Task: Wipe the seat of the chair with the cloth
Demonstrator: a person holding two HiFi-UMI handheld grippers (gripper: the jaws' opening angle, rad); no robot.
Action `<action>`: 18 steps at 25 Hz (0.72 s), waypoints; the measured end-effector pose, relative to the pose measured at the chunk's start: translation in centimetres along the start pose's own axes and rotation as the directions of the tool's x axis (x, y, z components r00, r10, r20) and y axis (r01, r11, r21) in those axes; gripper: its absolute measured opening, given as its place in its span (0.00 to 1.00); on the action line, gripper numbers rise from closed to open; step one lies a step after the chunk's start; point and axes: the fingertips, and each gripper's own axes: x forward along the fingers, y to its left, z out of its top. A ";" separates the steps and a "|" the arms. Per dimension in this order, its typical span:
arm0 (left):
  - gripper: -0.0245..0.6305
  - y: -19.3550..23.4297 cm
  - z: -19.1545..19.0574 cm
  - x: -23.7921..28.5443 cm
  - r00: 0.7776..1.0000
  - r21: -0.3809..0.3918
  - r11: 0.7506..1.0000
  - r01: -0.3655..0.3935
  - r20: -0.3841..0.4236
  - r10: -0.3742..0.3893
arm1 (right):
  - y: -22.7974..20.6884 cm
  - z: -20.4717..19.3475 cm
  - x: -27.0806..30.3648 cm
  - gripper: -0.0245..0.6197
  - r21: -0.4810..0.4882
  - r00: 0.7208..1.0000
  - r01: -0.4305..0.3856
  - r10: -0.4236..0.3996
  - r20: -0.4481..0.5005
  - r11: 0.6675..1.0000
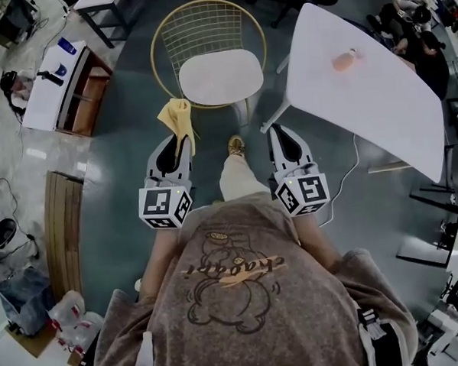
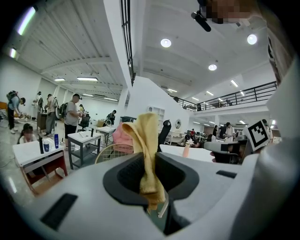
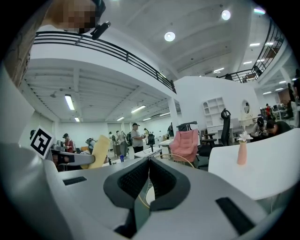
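Since the left gripper (image 1: 182,139) clamps the limp yellow cloth (image 1: 176,116), the right gripper (image 1: 281,130) closed on nothing, spread it flat over the pale pink cushioned seat (image 1: 220,77).

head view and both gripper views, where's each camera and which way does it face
Head view: on the person's head, looking steeply down at the chair; shows torso, left gripper, right gripper.
Left gripper view: on the left gripper, facing the chair past the cloth in its jaws.
Right gripper view: on the right gripper, facing the chair over shut jaws.
Both gripper views share the chair and vase.
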 end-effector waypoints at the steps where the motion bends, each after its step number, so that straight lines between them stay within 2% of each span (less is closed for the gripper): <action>1: 0.15 0.3 0.3 1.0 1.000 0.000 1.000 -0.003 0.000 0.003 | -0.7 0.2 0.9 0.08 0.000 1.000 -0.001 0.001 -0.004 1.000; 18: 0.15 5.2 6.5 18.7 0.996 -0.012 0.996 -0.086 -0.022 0.086 | -12.2 5.4 16.8 0.08 0.013 0.996 -0.084 0.084 -0.037 0.996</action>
